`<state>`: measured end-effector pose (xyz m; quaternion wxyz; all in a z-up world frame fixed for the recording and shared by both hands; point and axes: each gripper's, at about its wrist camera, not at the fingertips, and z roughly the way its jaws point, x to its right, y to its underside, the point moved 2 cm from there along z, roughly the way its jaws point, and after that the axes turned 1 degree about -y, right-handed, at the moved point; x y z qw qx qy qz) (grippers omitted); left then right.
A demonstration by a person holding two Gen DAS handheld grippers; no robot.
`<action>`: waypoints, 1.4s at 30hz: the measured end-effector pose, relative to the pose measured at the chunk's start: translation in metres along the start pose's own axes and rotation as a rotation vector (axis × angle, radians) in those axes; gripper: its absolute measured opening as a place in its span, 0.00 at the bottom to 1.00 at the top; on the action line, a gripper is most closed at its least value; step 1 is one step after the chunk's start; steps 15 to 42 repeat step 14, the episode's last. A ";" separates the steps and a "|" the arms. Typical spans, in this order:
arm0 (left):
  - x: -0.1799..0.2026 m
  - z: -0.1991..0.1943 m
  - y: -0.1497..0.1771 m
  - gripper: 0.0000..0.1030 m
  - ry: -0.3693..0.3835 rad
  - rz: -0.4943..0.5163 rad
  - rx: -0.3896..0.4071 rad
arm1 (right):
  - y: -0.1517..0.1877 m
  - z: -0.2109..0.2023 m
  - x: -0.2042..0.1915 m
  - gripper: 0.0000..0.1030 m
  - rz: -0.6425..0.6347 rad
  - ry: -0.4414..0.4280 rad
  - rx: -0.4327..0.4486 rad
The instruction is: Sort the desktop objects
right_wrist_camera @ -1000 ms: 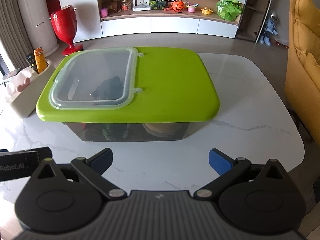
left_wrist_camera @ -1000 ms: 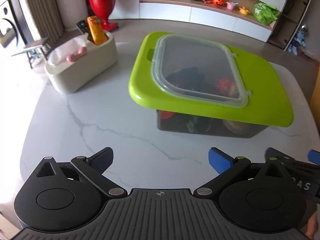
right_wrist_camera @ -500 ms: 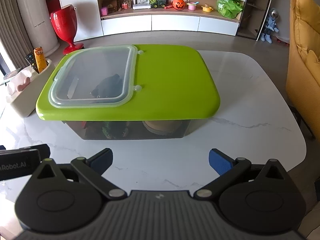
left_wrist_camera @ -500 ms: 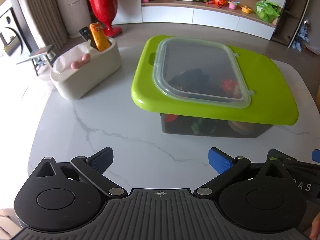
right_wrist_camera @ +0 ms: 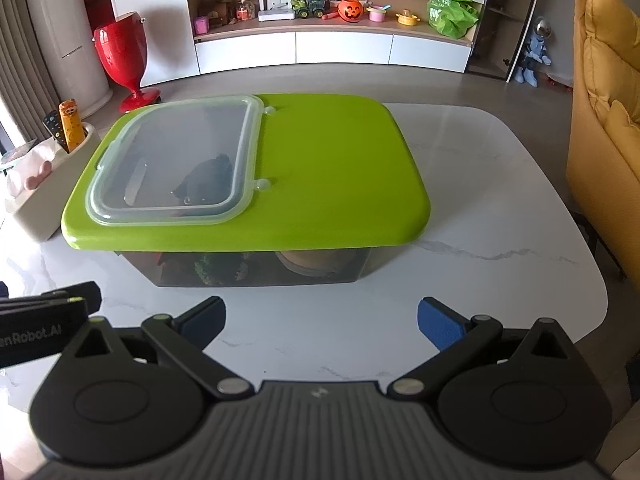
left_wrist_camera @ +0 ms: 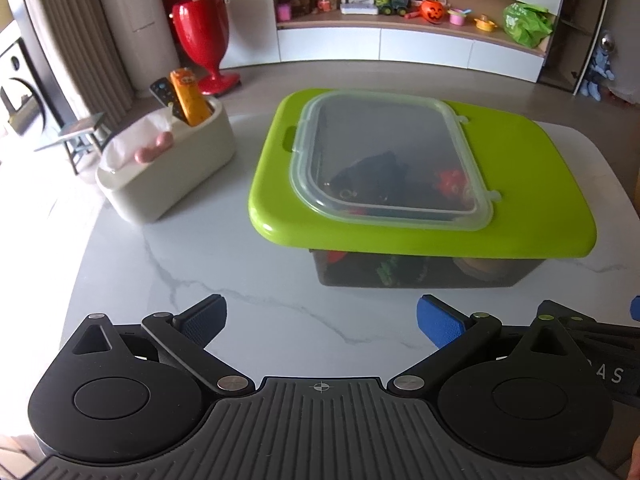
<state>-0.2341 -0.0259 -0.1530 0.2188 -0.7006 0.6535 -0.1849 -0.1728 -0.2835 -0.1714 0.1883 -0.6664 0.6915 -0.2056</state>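
Observation:
A dark see-through storage box point(left_wrist_camera: 424, 272) point(right_wrist_camera: 256, 270) stands mid-table under a lime green lid point(left_wrist_camera: 532, 184) point(right_wrist_camera: 340, 176). The lid's clear hatch point(left_wrist_camera: 392, 160) point(right_wrist_camera: 176, 168) is down, and dark, red and green toys show through it. My left gripper point(left_wrist_camera: 320, 322) hangs open over bare marble in front of the box, nothing between its blue pads. My right gripper point(right_wrist_camera: 320, 322) is open too, just short of the box's front wall. Each gripper shows at the edge of the other's view.
A white caddy point(left_wrist_camera: 168, 176) point(right_wrist_camera: 44, 200) with an orange toy point(left_wrist_camera: 190, 98), a remote and a pink thing stands left of the box. The marble table point(left_wrist_camera: 224, 264) point(right_wrist_camera: 500, 208) ends near a yellow sofa point(right_wrist_camera: 604, 120) on the right. A red vase and toy shelves lie beyond.
Both grippers have drawn back and tilted up a little, so the box sits lower and farther in view. Both stay open. Nothing on the table has moved.

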 end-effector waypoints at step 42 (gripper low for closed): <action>0.014 0.003 0.004 1.00 -0.004 0.008 0.002 | 0.000 0.006 0.008 1.00 0.017 0.013 -0.012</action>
